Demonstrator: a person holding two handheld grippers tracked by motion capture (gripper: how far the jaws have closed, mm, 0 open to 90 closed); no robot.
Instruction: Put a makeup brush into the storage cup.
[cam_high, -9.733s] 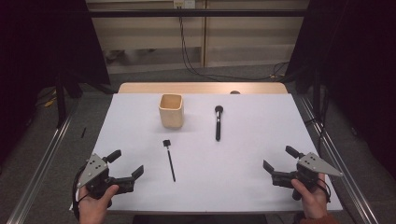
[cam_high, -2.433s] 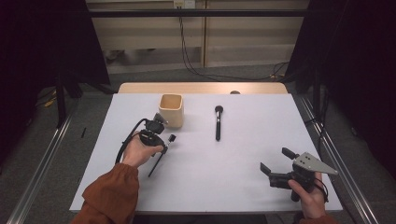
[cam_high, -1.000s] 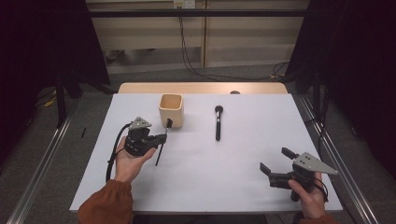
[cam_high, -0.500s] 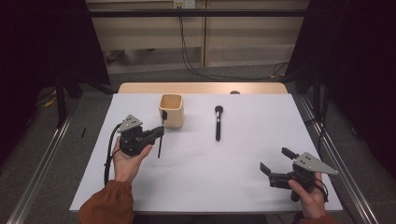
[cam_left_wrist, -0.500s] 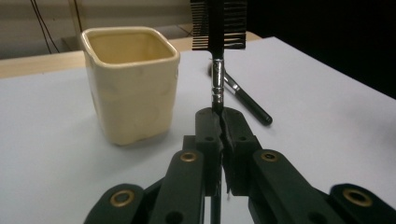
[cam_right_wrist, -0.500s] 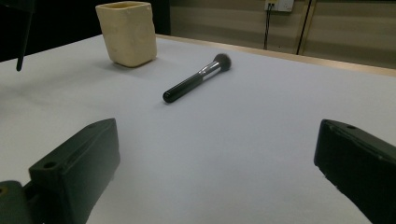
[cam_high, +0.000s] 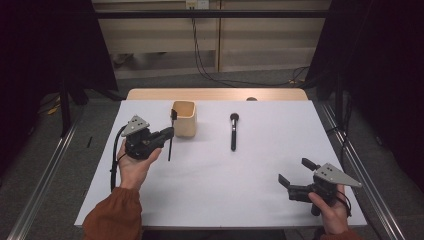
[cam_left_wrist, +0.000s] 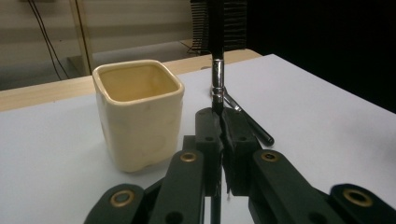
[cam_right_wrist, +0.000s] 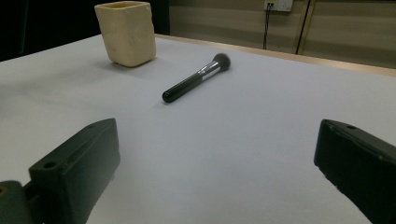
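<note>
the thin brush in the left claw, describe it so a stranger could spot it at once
On the white table, find the cream square cup near the far edge. Just left of it, the left claw holds a thin black brush upright, comb-like head on top. The other brush lies flat, thicker, with a round head.

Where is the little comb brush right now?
In the high view the comb brush stands upright in the left gripper, lifted off the table just left of the cream cup.
</note>
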